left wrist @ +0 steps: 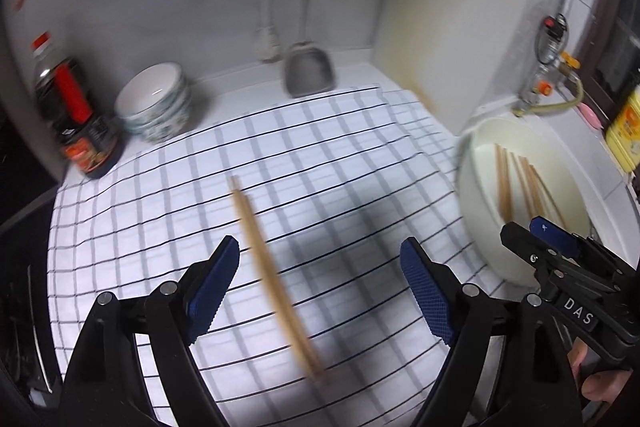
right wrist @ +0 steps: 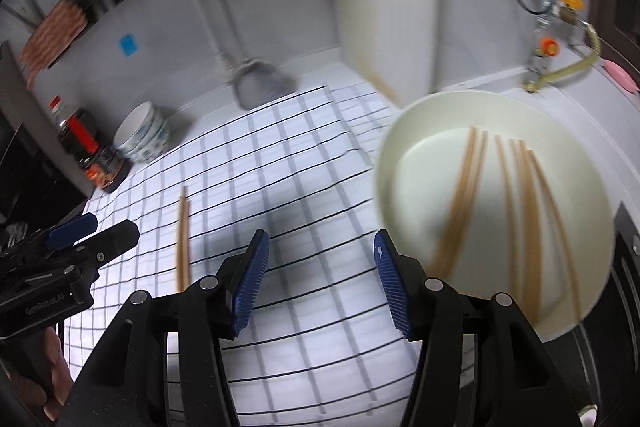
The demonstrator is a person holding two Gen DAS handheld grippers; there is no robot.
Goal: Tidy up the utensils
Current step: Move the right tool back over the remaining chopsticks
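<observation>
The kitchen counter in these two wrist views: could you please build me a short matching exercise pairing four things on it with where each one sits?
Things:
1. pair of chopsticks
2. loose chopsticks
3. stack of bowls
4. cutting board

Places:
A. leaning upright against the back wall
B. lying on the checked cloth
C. beside the dark sauce bottle
D. inside the cream plate

Pairs: 1-B, 2-D, 3-C, 4-A
</observation>
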